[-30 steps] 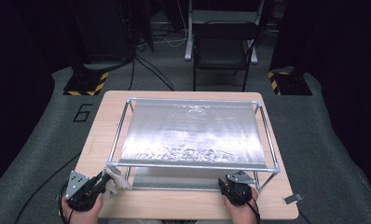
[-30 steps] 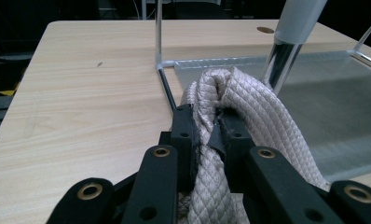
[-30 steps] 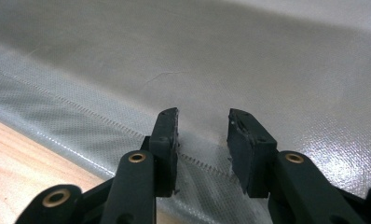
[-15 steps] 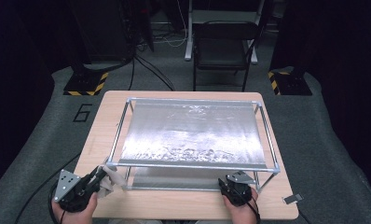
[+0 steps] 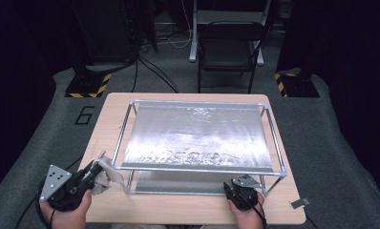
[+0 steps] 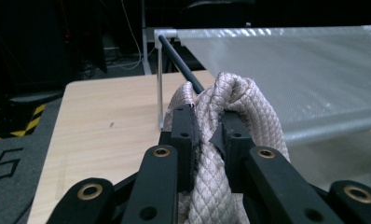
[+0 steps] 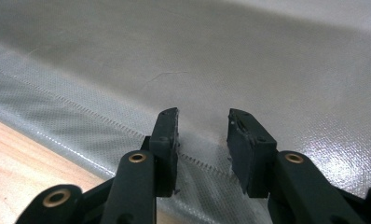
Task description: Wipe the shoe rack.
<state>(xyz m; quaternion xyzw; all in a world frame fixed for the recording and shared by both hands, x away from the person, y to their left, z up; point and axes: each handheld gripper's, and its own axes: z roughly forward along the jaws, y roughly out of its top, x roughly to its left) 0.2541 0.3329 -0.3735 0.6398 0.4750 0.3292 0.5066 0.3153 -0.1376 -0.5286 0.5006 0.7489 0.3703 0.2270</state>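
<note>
My left gripper [image 5: 93, 171] is at the table's front left corner, shut on a beige quilted cloth [image 5: 105, 178]. In the left gripper view the cloth [image 6: 242, 100] bunches up over the closed jaws of the left gripper [image 6: 207, 126] and hangs below them. Just ahead of it stands a metal-framed rack [image 5: 126, 125] with a translucent top sheet [image 6: 295, 60]. My right gripper [image 5: 238, 185] sits at the rack's front right, under the top rail. In its own view the right gripper [image 7: 203, 128] stands open over the grey lower sheet [image 7: 249, 60], nothing between its jaws.
The wooden table [image 5: 107, 107] has bare strips around the rack. A small grey clip [image 5: 299, 203] lies near the front right corner. A black chair [image 5: 228, 47] stands beyond the far edge, with hazard-striped stand bases [image 5: 85, 88] on the floor.
My left gripper has risen and drifted left in the high view, carrying the cloth with it. The right gripper has not moved.
</note>
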